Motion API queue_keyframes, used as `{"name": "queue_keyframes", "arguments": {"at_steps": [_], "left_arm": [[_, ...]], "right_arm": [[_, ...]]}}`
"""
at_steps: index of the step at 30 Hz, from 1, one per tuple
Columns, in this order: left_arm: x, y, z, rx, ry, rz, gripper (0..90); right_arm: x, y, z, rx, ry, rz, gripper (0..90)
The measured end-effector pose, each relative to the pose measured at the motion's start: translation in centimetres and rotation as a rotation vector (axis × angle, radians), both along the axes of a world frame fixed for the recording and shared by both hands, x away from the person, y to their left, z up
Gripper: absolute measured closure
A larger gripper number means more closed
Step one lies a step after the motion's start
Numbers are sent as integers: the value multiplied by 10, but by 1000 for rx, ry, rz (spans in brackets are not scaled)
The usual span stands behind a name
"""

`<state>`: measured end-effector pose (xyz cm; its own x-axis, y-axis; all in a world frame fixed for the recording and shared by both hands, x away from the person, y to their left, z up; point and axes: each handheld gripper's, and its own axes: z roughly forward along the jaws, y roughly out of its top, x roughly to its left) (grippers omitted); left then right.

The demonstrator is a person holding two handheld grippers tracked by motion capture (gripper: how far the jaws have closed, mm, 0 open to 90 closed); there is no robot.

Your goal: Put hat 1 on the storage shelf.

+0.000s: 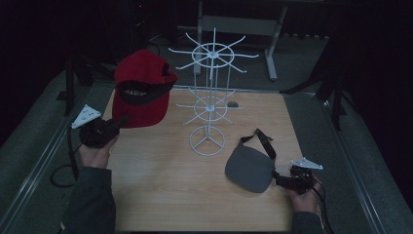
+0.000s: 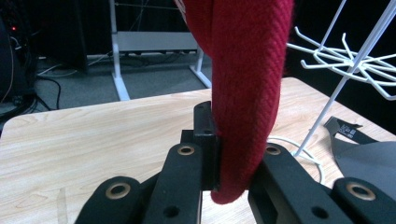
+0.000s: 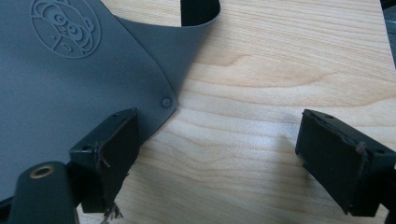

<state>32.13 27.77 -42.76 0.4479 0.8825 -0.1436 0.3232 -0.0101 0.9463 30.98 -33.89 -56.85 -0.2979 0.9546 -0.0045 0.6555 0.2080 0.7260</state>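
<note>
Clearly the work in hand is hanging headwear on the white rack (image 1: 209, 92), and the step under way is carrying the red cap (image 1: 141, 90) to it. The left claw (image 1: 117, 124) is clamped on the cap's brim; in the left gripper view the red cloth (image 2: 247, 93) is pinched tight between the jaws and rises out of the top of the frame. The cap is held up in the air above the left rear part of the surface (image 1: 160, 195), just beside the rack's arms but not yet on any of them.

The right claw (image 1: 282, 179) rests low at the near right, jaws spread wide over bare wood, one pad (image 3: 112, 149) just at the edge of the grey visor (image 1: 251, 168), gripping nothing. The visor lies flat on the surface, its strap (image 1: 265, 141) trailing toward the rack's ring base.

Next, I judge, the cap must swing right and be lowered so its back opening or band catches a hook; the thin arms will snag cloth easily, so the approach wants care.
</note>
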Motion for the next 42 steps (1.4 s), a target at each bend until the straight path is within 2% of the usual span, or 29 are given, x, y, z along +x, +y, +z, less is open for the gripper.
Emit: {"name": "queue_keyframes", "arguments": {"at_steps": [34, 42], "left_arm": [[2, -6, 18, -25, -48, -8, 860], [4, -12, 29, -29, -71, -12, 860]], "right_arm": [[0, 0, 0, -2, -1, 2, 134], [0, 0, 0, -2, -1, 2, 134]]}}
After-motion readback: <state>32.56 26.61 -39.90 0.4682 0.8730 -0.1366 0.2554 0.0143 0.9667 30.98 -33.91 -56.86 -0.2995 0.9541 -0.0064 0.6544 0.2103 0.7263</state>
